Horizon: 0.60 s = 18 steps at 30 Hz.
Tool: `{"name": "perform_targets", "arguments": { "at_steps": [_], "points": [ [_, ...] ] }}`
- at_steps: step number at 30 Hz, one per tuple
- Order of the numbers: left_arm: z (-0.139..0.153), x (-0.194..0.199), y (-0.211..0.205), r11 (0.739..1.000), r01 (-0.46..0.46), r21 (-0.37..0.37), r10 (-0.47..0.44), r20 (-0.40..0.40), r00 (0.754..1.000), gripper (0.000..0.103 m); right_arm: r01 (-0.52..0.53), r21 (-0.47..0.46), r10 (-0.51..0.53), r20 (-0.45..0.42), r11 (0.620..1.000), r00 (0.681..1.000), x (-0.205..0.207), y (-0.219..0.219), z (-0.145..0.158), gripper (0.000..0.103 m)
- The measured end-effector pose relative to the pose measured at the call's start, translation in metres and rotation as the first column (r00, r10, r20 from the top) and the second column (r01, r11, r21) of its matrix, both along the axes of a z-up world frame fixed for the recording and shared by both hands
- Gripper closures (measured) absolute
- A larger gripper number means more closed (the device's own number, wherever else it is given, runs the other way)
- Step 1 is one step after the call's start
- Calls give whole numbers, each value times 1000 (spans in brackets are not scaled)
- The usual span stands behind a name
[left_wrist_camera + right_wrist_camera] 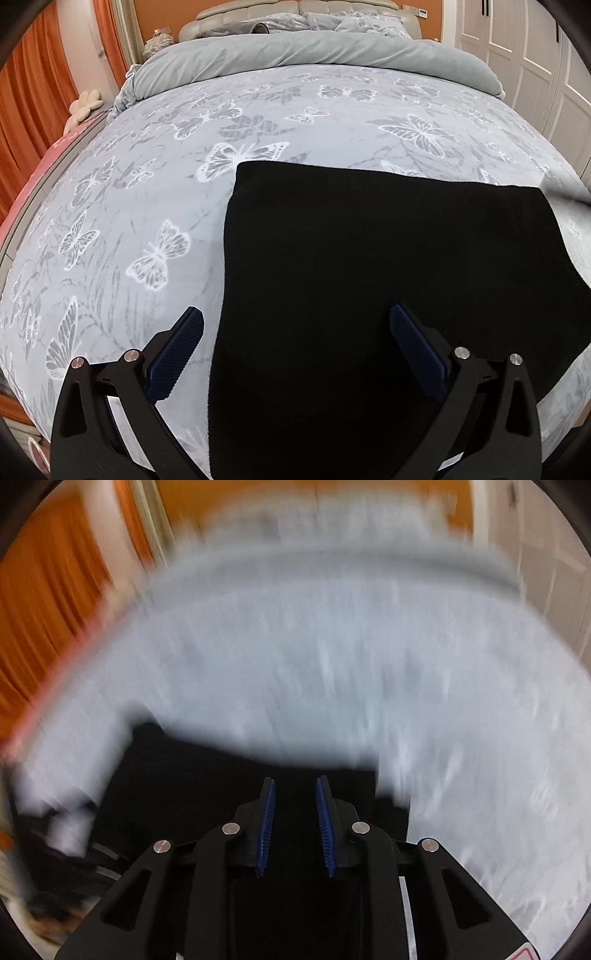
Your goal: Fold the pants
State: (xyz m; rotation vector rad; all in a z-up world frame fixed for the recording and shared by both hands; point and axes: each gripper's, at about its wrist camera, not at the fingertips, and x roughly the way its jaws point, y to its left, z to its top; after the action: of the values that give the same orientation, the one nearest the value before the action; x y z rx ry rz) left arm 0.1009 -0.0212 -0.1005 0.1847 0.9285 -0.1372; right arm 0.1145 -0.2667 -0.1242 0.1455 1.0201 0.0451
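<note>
Item: pants (369,277), black, lying flat in a folded rectangular panel on the near part of the bed (147,206), over the butterfly-print cover. Material appeared soft, limp and light, with a matte knit face unlikely to slip; not fragile. Best hold judged to be a pinch at an edge or corner, both layers together. Left gripper (295,347): jaws spread wide over the left edge of the cloth, released. Right gripper (295,827): jaws narrowed to a small gap above the black cloth, nothing visibly between them; view blurred.
</note>
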Motion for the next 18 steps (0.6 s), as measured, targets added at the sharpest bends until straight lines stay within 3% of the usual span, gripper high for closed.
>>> {"name": "perform_targets", "arguments": {
  "at_steps": [1, 3, 4, 6, 8, 9, 11, 14, 16, 18],
  "points": [
    [0, 0, 0, 1000, 2, -2, -2, 0, 1000, 5, 14, 18, -14, -19, 1000, 1000, 5, -4, -13, 86],
    [0, -1, 0, 1000, -1, 3, 1, 3, 1000, 5, 34, 34, -35, 22, 999, 999, -5, -1, 9, 83],
    [0, -1, 1, 1000, -1, 5, 1, 5, 1000, 5, 6, 35, -8, 64, 999, 998, -14, 4, 21, 78],
    [-1, 0, 2, 1000, -4, 0, 4, 0, 1000, 5, -111, 24, 108, 114, 993, 988, -38, 21, 39, 77],
    [-1, 1, 2, 1000, -3, -1, 3, -2, 1000, 5, -203, -7, 203, 82, 979, 976, -57, 34, 37, 77],
    [-1, 1, 1, 1000, -3, 1, 3, -1, 1000, 5, -235, -46, 236, 28, 971, 971, -65, 39, 25, 72],
    [-1, 1, 1, 1000, -2, -2, 2, -2, 1000, 5, -259, -119, 253, -61, 959, 966, -69, 39, -1, 74],
    [-1, 1, -1, 1000, -1, 1, 1, -1, 1000, 5, -279, -131, 279, -18, 951, 960, -82, 34, 3, 73],
    [-1, 2, -3, 1000, -2, 12, 2, 6, 1000, 5, -234, -133, 240, 28, 963, 970, -98, 25, 16, 50],
    [-1, 1, -3, 1000, -3, 11, 3, 8, 1000, 5, -228, -148, 234, 28, 963, 972, -105, 19, 14, 39]
  ]
}}
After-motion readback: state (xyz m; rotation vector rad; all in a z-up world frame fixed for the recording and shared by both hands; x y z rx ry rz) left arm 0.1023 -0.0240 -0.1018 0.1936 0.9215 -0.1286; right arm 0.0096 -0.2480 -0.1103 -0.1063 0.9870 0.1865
